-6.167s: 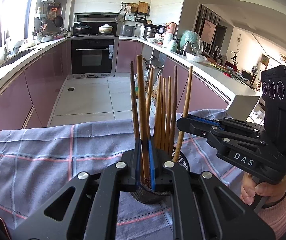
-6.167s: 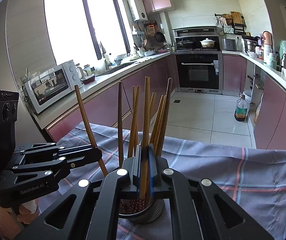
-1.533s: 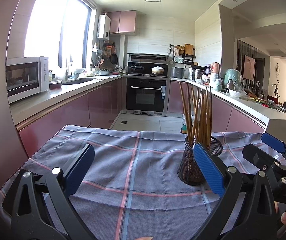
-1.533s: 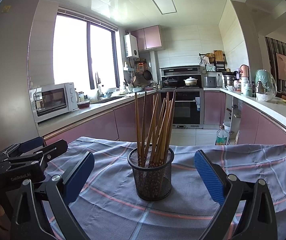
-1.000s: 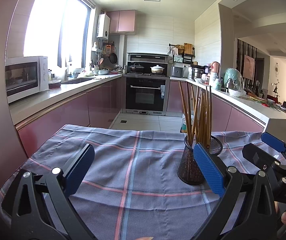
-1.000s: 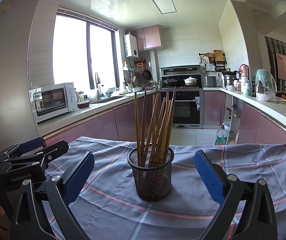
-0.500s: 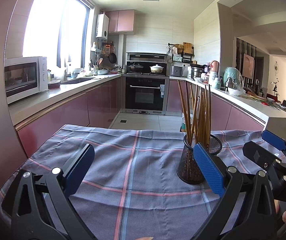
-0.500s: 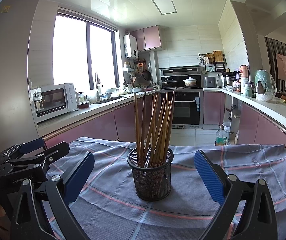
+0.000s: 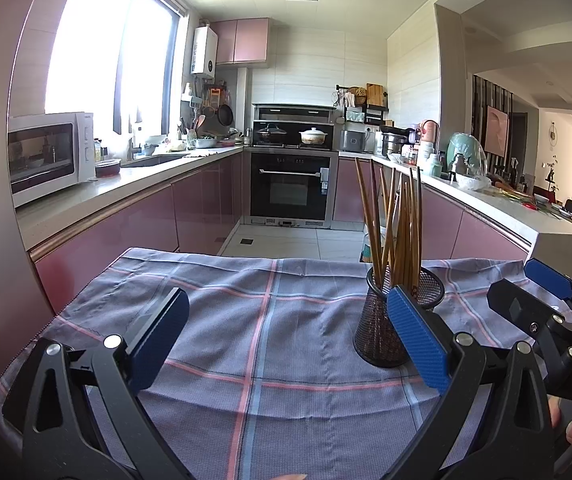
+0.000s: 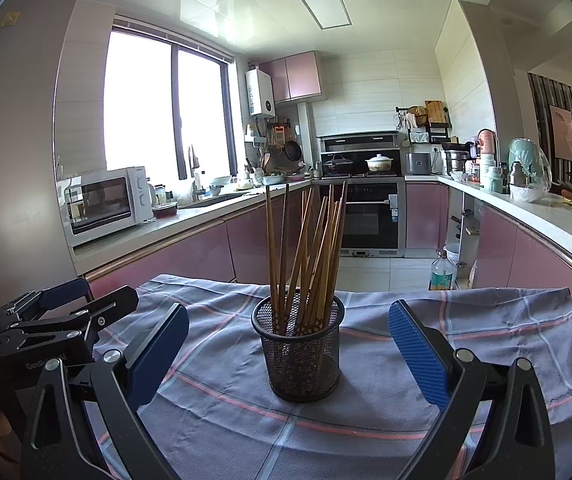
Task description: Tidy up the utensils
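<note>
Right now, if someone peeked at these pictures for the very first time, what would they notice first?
First, the bunch of wooden chopsticks standing up in a black mesh cup in the middle of the checked cloth. Next, the open right gripper with blue pads framing the cup on both sides. The left gripper is open too, with the cup off to its right.

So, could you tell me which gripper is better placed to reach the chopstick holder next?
Right: the right gripper is open with the mesh holder centred between its fingers; for the left gripper it sits off to the right.
</note>
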Demonstrator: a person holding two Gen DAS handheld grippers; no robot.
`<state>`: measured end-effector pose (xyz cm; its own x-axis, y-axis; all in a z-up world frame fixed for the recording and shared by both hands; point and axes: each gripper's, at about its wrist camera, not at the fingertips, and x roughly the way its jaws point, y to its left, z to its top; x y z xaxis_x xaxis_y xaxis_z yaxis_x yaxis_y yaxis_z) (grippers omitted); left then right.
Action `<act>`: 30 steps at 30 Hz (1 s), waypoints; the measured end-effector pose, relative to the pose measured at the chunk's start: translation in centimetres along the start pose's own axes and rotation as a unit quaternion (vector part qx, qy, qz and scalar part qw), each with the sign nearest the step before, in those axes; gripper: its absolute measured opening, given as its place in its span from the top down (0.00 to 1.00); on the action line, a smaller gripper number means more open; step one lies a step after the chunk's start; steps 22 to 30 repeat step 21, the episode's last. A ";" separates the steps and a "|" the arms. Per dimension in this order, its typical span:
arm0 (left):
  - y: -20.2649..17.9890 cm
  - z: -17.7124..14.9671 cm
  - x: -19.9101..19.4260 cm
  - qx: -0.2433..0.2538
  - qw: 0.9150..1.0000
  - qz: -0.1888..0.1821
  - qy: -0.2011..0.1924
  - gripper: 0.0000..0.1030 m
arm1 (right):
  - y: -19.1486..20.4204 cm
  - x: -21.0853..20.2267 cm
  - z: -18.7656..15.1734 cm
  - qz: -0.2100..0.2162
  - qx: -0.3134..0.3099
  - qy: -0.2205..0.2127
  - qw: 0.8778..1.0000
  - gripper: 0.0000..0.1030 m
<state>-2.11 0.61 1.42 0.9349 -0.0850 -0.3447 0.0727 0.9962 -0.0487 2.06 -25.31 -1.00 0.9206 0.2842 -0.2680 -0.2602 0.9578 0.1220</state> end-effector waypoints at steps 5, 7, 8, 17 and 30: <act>0.0 -0.3 0.1 0.002 1.000 0.002 0.002 0.05 | -0.1 0.0 0.0 0.000 0.001 0.002 1.000 0.06; 0.0 -0.3 0.1 0.001 1.000 0.005 0.000 0.05 | 0.0 0.0 -0.1 0.000 0.001 0.001 1.000 0.06; 0.0 -0.4 0.1 0.001 1.000 0.005 0.000 0.05 | 0.0 0.0 -0.1 0.001 0.001 0.001 1.000 0.06; 0.6 -0.8 2.0 -0.004 0.999 0.004 0.039 0.05 | -1.4 1.4 -0.9 -0.018 -0.008 0.043 0.999 0.06; 1.6 -1.7 4.3 -0.006 0.997 0.012 0.082 0.05 | -5.5 4.4 -2.3 -0.082 -0.005 0.128 0.988 0.06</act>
